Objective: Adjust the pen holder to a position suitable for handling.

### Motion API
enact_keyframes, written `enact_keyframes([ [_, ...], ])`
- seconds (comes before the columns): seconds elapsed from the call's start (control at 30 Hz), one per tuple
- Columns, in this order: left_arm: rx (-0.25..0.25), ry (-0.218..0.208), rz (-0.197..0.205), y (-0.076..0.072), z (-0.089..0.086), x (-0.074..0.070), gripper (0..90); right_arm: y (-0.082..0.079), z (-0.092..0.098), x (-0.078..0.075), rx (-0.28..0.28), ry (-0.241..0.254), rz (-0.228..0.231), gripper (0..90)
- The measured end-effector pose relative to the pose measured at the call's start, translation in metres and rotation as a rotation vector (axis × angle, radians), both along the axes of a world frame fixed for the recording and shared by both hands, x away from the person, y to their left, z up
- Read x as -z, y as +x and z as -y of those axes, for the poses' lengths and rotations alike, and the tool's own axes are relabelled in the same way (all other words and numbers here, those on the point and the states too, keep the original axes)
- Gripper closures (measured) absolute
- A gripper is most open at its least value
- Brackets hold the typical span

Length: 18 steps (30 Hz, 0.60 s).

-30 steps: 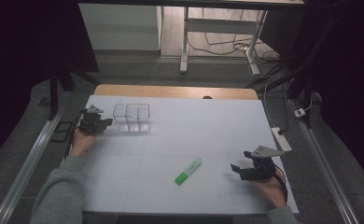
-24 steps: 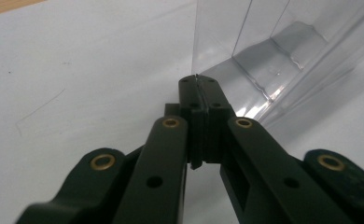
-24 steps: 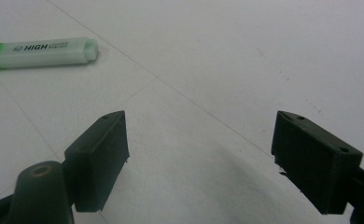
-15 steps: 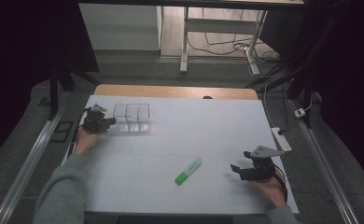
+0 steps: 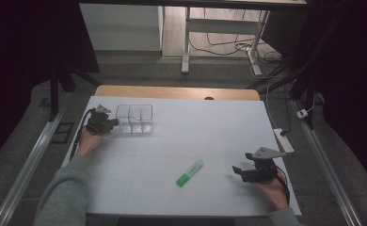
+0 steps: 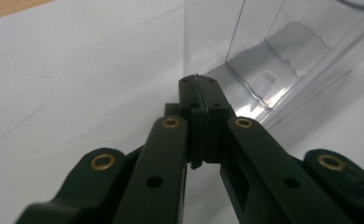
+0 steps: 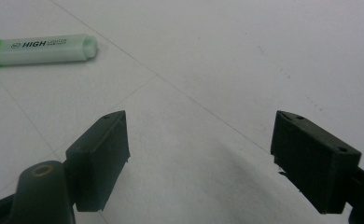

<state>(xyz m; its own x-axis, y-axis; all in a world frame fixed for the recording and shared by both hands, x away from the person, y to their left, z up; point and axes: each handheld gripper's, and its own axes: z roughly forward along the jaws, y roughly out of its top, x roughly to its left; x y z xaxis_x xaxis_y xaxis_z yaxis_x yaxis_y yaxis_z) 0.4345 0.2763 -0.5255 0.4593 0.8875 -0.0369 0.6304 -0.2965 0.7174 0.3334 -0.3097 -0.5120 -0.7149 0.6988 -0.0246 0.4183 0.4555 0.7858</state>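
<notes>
The clear plastic divided box (image 5: 134, 118) is seen at the far left of the white counter (image 5: 219, 122), its near corner wall (image 6: 227, 42) just ahead of the left gripper (image 6: 198, 80). The left gripper's fingers are pressed together, with nothing between them. A green highlighter (image 5: 189, 173) is seen lying flat mid-counter, well apart from the box. The right gripper (image 7: 199, 140) is held near the highlighter, fingers spread wide over bare counter.
</notes>
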Motion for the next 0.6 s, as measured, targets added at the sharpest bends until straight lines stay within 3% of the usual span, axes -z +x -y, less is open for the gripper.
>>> enact_keyframes([
  [0.6,0.042,-0.004,0.006,0.003,0.017,-0.004,88.8,0.000,0.000,0.000,0.001,-0.001,0.002,19.8],
])
